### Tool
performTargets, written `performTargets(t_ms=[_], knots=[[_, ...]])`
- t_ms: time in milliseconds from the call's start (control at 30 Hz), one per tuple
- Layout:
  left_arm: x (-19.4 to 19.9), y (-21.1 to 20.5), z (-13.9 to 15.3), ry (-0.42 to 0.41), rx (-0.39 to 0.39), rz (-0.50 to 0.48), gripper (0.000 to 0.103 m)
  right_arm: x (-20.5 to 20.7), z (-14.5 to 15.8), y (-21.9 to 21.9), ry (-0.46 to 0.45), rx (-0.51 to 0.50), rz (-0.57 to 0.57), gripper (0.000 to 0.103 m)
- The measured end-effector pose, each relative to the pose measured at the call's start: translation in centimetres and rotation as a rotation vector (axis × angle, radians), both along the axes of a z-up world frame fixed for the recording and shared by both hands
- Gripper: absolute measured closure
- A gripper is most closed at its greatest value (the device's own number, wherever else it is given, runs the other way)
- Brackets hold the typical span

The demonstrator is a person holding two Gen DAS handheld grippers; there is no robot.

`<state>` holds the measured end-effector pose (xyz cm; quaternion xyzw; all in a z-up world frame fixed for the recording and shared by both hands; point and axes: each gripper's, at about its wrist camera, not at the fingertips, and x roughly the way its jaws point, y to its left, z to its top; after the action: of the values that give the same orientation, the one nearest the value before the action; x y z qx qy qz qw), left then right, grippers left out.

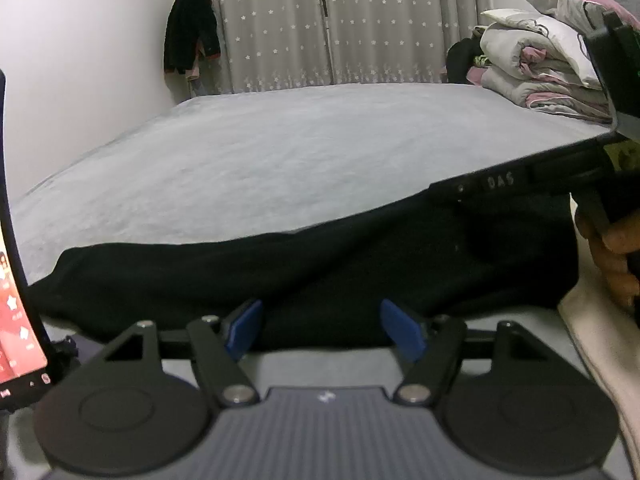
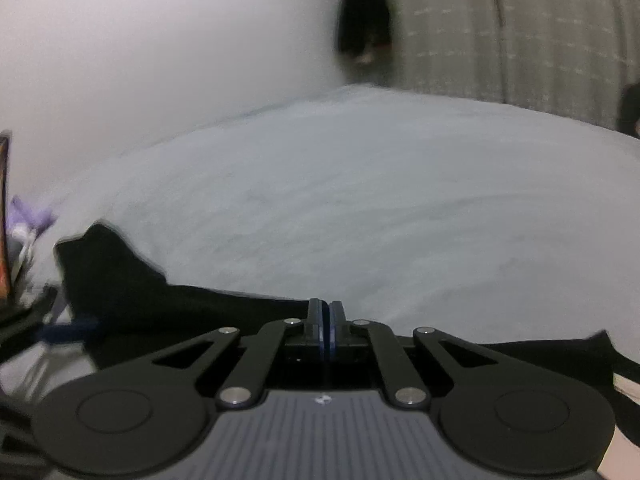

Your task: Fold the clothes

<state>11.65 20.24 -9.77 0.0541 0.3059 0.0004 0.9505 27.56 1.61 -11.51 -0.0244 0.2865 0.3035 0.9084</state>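
Black soft cloth garment (image 1: 320, 264) limp on near edge of grey bed (image 1: 280, 152); grip hem. Left gripper (image 1: 322, 330) jaws spread; right gripper (image 2: 325, 330) jaws pressed together, whether pinching cloth unclear.

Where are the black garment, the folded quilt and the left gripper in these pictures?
black garment (image 1: 320, 264), left wrist view, middle of the cloth.
folded quilt (image 1: 532, 64), left wrist view, its pale side.
left gripper (image 1: 322, 330), left wrist view, midway between its blue fingertips.

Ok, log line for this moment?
black garment flat on grey bed | left hand-held gripper open over garment | right hand-held gripper shut
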Motion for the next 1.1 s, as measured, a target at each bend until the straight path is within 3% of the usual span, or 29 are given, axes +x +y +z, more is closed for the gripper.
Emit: performTargets(t_ms=[267, 567, 633, 767, 1033, 1100], knots=[[2.8, 1.2, 2.3, 0.062, -0.073, 0.149, 0.036, 0.4, -0.1, -1.5, 0.024, 0.037, 0.012, 0.096], [8.6, 4.7, 3.7, 0.135, -0.2, 0.378, 0.059, 0.2, 0.6, -2.1, 0.031, 0.102, 0.024, 0.088], [9.5, 5.1, 4.1, 0.144, -0.211, 0.409, 0.065, 0.2, 0.6, -2.2, 0.034, 0.11, 0.026, 0.088], [10.9, 5.7, 4.7, 0.177, -0.235, 0.475, 0.065, 0.1, 0.7, -2.4, 0.034, 0.121, 0.026, 0.088], [12.6, 5.5, 3.7, 0.232, -0.203, 0.583, 0.066, 0.2, 0.8, -2.6, 0.031, 0.132, 0.021, 0.088], [12.8, 5.7, 3.0, 0.255, -0.197, 0.615, 0.071, 0.2, 0.9, -2.5, 0.024, 0.122, 0.016, 0.088]])
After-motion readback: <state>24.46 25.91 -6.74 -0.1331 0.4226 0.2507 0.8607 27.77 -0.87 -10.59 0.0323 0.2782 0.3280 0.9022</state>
